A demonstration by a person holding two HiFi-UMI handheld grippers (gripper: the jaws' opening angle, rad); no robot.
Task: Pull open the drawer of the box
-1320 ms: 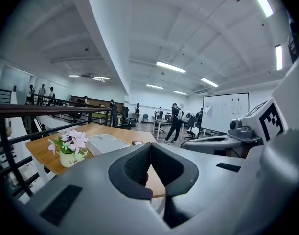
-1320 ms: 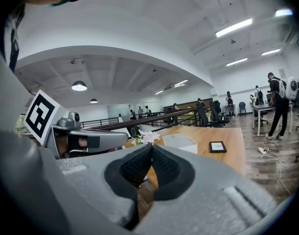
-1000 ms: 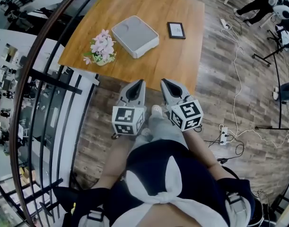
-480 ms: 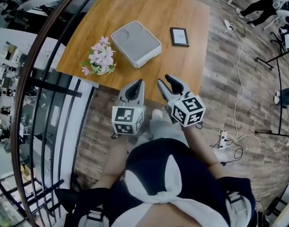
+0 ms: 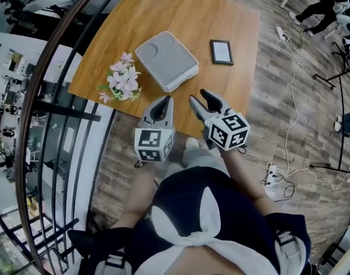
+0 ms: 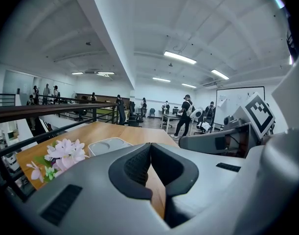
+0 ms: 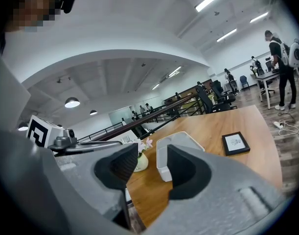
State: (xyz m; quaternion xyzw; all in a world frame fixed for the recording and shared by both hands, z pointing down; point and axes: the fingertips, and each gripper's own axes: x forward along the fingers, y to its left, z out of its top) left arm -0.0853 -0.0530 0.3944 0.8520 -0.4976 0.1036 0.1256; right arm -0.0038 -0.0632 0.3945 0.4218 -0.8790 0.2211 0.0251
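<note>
Approach step, nothing touched yet. Flat light-grey square plastic box [image 5: 166,60] with rounded corners sits upper centre of head view on brown wooden table [image 5: 163,10], with pink flower bunch [image 5: 121,78] in a small pot at its left and small black-framed picture [image 5: 221,51] at its right. No drawer sticks out on any visible side, so judged shut; drawer front or handle can't be made out. Both grippers at frame centre over near table edge, well apart from box. On the left gripper [image 5: 166,99] jaws are together, tips meeting, nothing between them. On the right gripper [image 5: 198,95] jaws have just been opening and now stand wide, pads bare; right gripper view sees box's near corner through the gap, but far off, not between the pads. Task barely begun. Next move likely calls for carrying right gripper up-frame to the box side holding the drawer, lining open jaws on drawer lip, closing, then pulling toward bottom of frame. Left gripper probably needed to press on box body so the light box doesn't slide along.
</note>
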